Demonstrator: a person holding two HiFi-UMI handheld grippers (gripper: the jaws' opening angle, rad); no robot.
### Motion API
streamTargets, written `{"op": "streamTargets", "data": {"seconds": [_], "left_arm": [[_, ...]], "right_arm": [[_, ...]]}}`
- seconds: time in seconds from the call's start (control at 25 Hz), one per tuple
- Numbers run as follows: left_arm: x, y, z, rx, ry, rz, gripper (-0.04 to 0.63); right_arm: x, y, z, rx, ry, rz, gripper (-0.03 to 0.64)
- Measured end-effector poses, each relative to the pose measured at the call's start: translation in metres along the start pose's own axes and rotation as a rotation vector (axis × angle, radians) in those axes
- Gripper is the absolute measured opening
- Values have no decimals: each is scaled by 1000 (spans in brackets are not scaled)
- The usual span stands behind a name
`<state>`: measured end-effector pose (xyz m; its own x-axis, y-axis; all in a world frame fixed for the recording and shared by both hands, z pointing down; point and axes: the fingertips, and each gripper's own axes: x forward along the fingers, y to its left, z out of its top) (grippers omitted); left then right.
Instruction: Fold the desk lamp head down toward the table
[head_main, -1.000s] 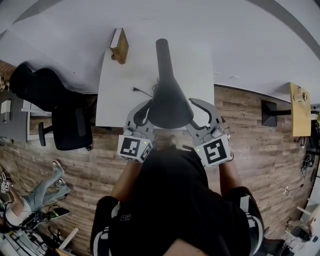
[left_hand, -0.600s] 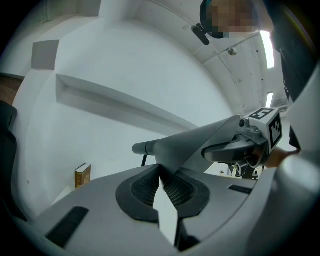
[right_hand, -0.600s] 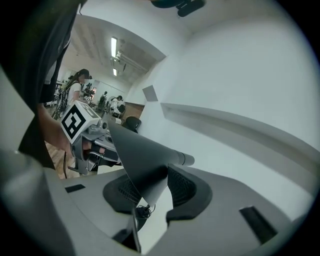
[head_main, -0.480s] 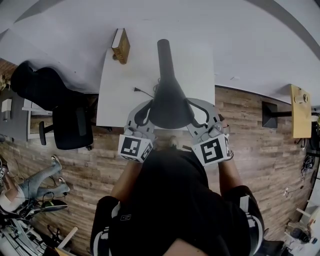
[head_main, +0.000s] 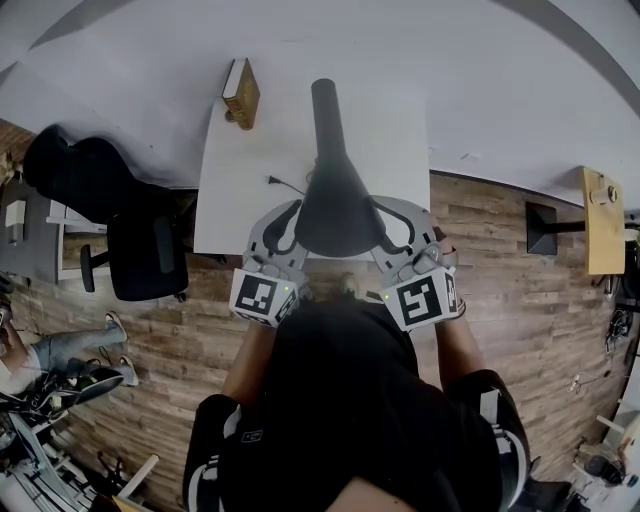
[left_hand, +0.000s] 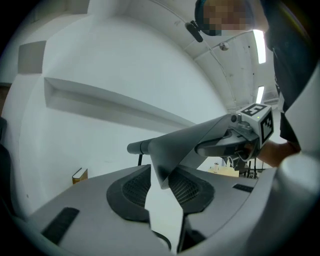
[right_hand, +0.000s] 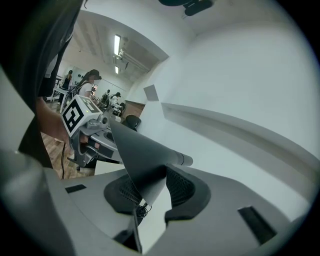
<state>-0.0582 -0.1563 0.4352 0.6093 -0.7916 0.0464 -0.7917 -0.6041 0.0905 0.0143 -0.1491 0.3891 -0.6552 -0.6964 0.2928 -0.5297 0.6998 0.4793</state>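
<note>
The dark grey cone-shaped lamp head (head_main: 335, 205) hangs over the white table (head_main: 235, 190), and its arm (head_main: 328, 110) runs away toward the wall. My left gripper (head_main: 285, 225) sits at the head's left rim. In the left gripper view (left_hand: 161, 187) its jaws have just been opening and are open, with the lamp head's (left_hand: 190, 140) edge between the pads. My right gripper (head_main: 395, 225) is at the right rim. Its jaws (right_hand: 150, 192) have just been closing and are shut on the lamp head (right_hand: 140, 155). Each gripper shows across the head in the other's view.
A small wooden box (head_main: 240, 90) stands at the table's far left corner. A black cord with a plug (head_main: 280, 182) lies beside the lamp. A black office chair (head_main: 130, 235) stands left of the table, a black stand (head_main: 545, 225) to the right. The wall lies behind.
The right gripper's fingers have drawn in against the lamp head's right rim. The left gripper's fingers have parted slightly. The lamp head has hardly moved.
</note>
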Motion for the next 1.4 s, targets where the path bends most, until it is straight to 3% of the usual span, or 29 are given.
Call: {"op": "streamTargets", "data": {"seconds": [0.08, 0.16, 0.24, 0.36, 0.52, 0.68, 0.88, 1.04, 1.4], "left_arm": [[-4, -6, 8, 63, -1, -18, 164], [-6, -13, 24, 129, -27, -27, 187], [-10, -21, 34, 250, -3, -54, 205], [-17, -32, 40, 437, 94, -107, 219], [-20, -45, 55, 523, 110, -122, 219], [-15, -53, 59, 679, 158, -144, 219], [-11, -56, 56, 743, 200, -182, 209], [-9, -58, 51, 777, 213, -197, 146], [-7, -56, 41, 847, 228, -187, 140]], "right_arm": [[0, 0, 0, 0, -1, 0, 115], [-1, -1, 0, 1, -1, 0, 115], [-2, -1, 0, 0, -2, 0, 115], [-1, -1, -1, -3, -4, 2, 115], [-3, -1, 0, -10, -3, 2, 115], [-5, 0, 0, -16, -2, 2, 115], [-6, 1, 1, -31, 2, -4, 110], [-5, 1, 0, -47, 7, -12, 106], [-1, 3, -8, -108, 24, -24, 106]]}}
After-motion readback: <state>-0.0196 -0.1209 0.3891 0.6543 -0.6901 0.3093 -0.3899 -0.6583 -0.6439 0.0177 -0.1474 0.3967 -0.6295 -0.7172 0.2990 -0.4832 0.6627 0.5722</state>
